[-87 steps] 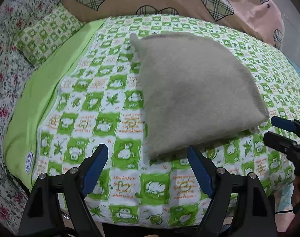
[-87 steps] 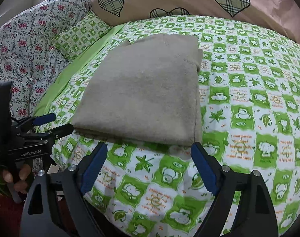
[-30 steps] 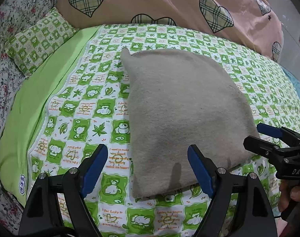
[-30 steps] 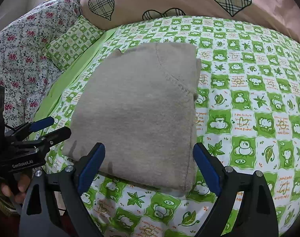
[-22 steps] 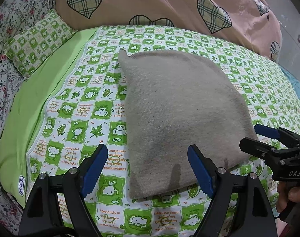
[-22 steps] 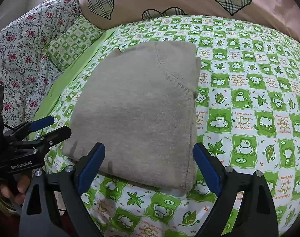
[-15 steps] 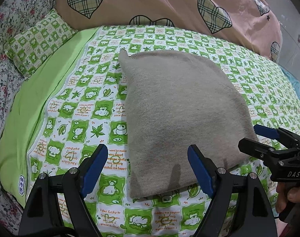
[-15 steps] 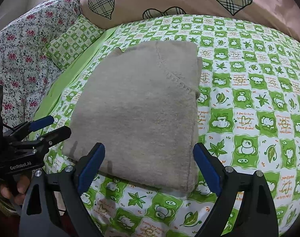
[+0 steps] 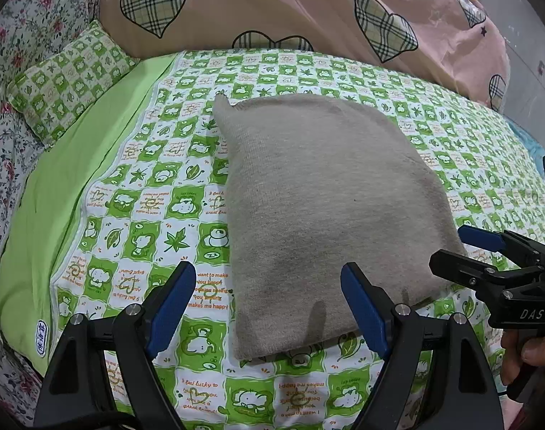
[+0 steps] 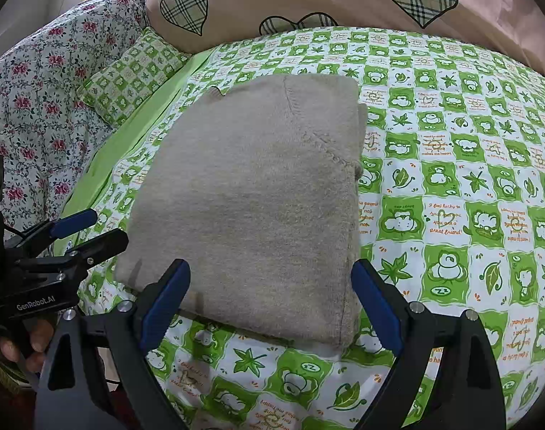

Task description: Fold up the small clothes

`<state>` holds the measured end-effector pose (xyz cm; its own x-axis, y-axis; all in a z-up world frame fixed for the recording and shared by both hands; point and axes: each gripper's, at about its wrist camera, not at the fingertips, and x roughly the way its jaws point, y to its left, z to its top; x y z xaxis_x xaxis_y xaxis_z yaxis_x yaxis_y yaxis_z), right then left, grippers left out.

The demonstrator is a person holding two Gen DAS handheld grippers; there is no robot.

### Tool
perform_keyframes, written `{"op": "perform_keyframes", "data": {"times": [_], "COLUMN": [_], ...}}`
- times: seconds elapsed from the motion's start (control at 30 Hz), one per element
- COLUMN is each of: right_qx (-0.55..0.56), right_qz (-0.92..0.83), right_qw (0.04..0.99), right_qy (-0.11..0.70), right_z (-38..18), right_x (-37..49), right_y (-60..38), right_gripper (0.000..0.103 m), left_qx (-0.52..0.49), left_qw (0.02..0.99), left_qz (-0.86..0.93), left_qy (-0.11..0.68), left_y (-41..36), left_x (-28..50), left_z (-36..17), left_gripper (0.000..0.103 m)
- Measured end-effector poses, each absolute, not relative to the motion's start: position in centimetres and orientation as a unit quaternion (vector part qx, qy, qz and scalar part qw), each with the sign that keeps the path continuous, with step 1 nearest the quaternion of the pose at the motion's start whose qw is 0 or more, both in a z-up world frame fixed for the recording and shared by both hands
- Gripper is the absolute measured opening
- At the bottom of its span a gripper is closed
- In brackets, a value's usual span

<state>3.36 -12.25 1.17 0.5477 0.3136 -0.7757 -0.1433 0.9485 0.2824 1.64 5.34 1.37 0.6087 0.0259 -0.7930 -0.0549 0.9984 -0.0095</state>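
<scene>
A fuzzy grey knit garment [image 9: 322, 211], folded into a rough rectangle, lies flat on the green-checked cotton sheet [image 9: 157, 193]. Left gripper [image 9: 269, 301] and right gripper [image 10: 270, 295] hover at its 6 o'clock edge, both spread wide, holding nothing.

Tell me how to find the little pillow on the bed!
Find the big pink quilt with checked hearts at the bed's far end. Below its left corner lies the small pillow, on the plain green strip beside the flowery blanket. It alone is puffy with green-and-white squares.
</scene>
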Motion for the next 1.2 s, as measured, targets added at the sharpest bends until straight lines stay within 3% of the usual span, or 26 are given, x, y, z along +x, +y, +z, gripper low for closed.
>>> {"op": "perform_keyframes", "data": {"times": [1.2], "right_qx": [0.093], "right_qz": [0.13], "right_qw": [0.875], "right_qy": [0.458], "right_z": [1.34], "right_x": [3.33], "right_y": [-12.07], "right_gripper": [0.092], "left_qx": [-0.017], "left_qw": [0.897], "left_qz": [0.024], "left_qy": [0.441], "left_y": [5.1], "left_x": [1.53], "left_z": [1.63], "left_gripper": [0.084]}}
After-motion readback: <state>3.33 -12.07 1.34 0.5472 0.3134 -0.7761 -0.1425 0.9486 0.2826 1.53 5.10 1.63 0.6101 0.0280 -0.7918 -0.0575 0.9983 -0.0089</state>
